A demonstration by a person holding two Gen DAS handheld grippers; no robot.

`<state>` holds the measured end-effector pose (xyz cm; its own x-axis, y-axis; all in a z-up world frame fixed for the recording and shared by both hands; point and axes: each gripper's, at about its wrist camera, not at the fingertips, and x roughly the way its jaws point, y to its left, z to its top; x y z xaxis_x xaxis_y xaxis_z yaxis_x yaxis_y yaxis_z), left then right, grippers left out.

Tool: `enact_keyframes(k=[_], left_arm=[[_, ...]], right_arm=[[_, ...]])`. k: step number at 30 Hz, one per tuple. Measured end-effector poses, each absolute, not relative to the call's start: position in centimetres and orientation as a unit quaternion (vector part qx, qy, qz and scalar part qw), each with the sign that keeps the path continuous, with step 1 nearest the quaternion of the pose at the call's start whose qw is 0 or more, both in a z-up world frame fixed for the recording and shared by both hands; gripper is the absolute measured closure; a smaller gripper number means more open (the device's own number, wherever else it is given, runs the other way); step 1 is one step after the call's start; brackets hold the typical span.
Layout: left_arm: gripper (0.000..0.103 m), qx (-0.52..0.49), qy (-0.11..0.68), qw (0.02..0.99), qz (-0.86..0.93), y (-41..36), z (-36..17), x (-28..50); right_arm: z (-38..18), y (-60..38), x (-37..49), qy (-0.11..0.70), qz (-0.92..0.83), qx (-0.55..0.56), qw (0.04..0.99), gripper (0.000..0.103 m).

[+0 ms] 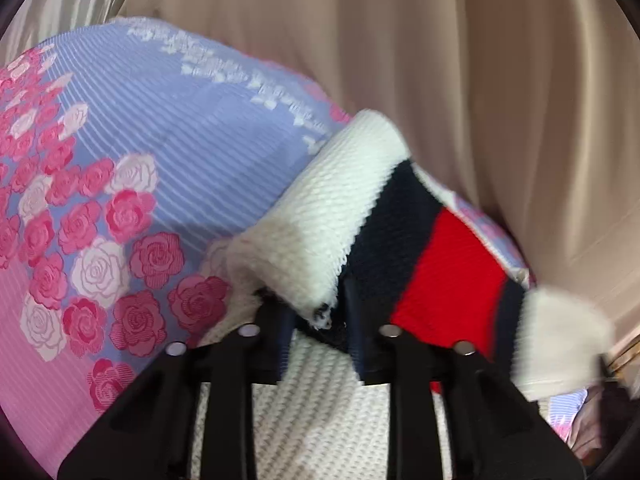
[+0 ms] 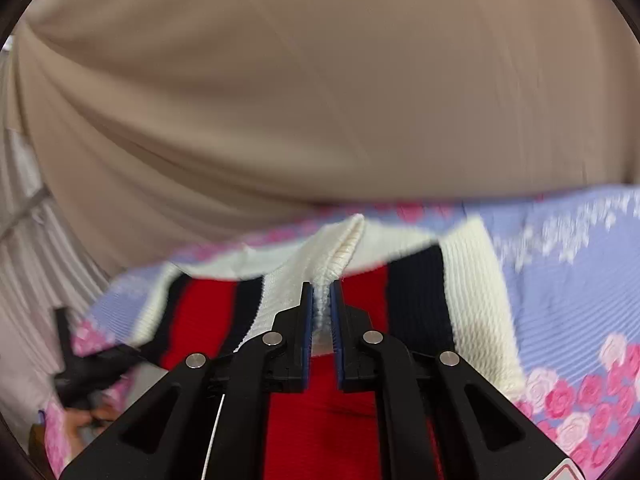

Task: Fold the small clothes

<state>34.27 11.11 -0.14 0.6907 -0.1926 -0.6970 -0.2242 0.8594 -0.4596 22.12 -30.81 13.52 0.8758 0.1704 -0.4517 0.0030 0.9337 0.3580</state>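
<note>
A knit sweater (image 1: 448, 264) with white, navy and red stripes lies on a lilac bedsheet (image 1: 160, 160) printed with pink roses. In the left wrist view my left gripper (image 1: 318, 316) is shut on a bunched white and navy fold of it, and the knit drapes over the fingertips. In the right wrist view the sweater (image 2: 476, 292) spreads across the sheet (image 2: 580, 280). My right gripper (image 2: 322, 292) is shut on a raised white ribbed ridge, with the pads pressed close on the knit. Both views are blurred.
A beige curtain (image 1: 440, 60) hangs behind the bed and fills the upper half of the right wrist view (image 2: 320, 80). At the lower left of that view there is a blurred black tool part (image 2: 80, 372) with a hand under it.
</note>
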Motion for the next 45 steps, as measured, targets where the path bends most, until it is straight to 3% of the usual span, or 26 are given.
enact_keyframes(k=[5, 11, 13, 14, 17, 19, 22, 23, 25, 28, 33, 35, 36, 37, 38, 39, 42, 45], left_arm=[[0.086, -0.246, 0.396, 0.885, 0.012, 10.4, -0.1, 34.2], [0.087, -0.222, 0.391, 0.893, 0.018, 9.1, -0.1, 34.0], [0.087, -0.220, 0.390, 0.894, 0.019, 8.7, 0.0, 33.9], [0.087, -0.217, 0.389, 0.895, 0.021, 8.4, -0.2, 34.0], [0.087, -0.212, 0.387, 0.897, 0.024, 8.3, -0.1, 33.2], [0.087, -0.214, 0.385, 0.897, 0.024, 8.1, -0.1, 32.7], [0.087, -0.214, 0.380, 0.900, 0.028, 7.5, 0.0, 32.0], [0.086, -0.213, 0.378, 0.900, 0.029, 7.6, -0.1, 31.9], [0.086, -0.212, 0.376, 0.902, 0.030, 7.3, -0.1, 31.5], [0.086, -0.210, 0.373, 0.903, 0.029, 7.1, -0.2, 31.1], [0.086, -0.199, 0.369, 0.907, 0.031, 6.6, -0.3, 30.8], [0.086, -0.199, 0.369, 0.908, 0.031, 6.5, -0.2, 30.8], [0.086, -0.199, 0.369, 0.907, 0.030, 6.6, -0.2, 30.9], [0.086, -0.199, 0.368, 0.908, 0.030, 6.6, -0.2, 30.8], [0.086, -0.199, 0.368, 0.908, 0.031, 6.6, -0.2, 30.9], [0.086, -0.199, 0.368, 0.908, 0.032, 6.6, -0.2, 30.9], [0.086, -0.190, 0.368, 0.909, 0.036, 6.4, -0.2, 30.9], [0.086, -0.185, 0.367, 0.911, 0.038, 6.2, -0.2, 30.7]], right_arm=[[5.2, -32.3, 26.8, 0.395, -0.059, 0.139, 0.906, 0.096], [8.5, -33.5, 23.8, 0.298, -0.019, 0.201, 0.933, 0.096], [5.8, -33.8, 25.4, 0.348, -0.051, 0.177, 0.919, 0.096], [3.5, -34.0, 26.3, 0.390, -0.089, 0.152, 0.904, 0.103], [5.3, -34.9, 24.4, 0.370, -0.083, 0.179, 0.908, 0.103], [7.6, -34.4, 22.6, 0.341, -0.067, 0.183, 0.920, 0.093], [11.2, -30.5, 22.8, 0.325, -0.024, 0.138, 0.935, 0.089], [12.0, -28.5, 23.7, 0.327, -0.001, 0.120, 0.938, 0.083], [12.6, -24.1, 25.4, 0.326, 0.047, 0.080, 0.941, 0.049], [12.3, -17.3, 28.6, 0.327, 0.088, 0.007, 0.941, 0.044], [8.6, -11.5, 36.2, 0.385, 0.105, -0.020, 0.917, 0.039], [7.2, -10.5, 37.2, 0.393, 0.090, -0.042, 0.914, 0.042], [7.2, -10.1, 37.3, 0.380, 0.086, -0.056, 0.919, 0.056], [7.7, -9.9, 37.4, 0.376, 0.091, -0.053, 0.921, 0.087], [8.5, -10.0, 37.4, 0.373, 0.095, -0.037, 0.922, 0.095], [9.5, -10.4, 37.1, 0.357, 0.098, -0.022, 0.929, 0.099], [11.5, -11.6, 36.6, 0.327, 0.092, 0.004, 0.941, 0.099], [8.3, -11.8, 38.9, 0.392, 0.074, -0.005, 0.917, 0.099]])
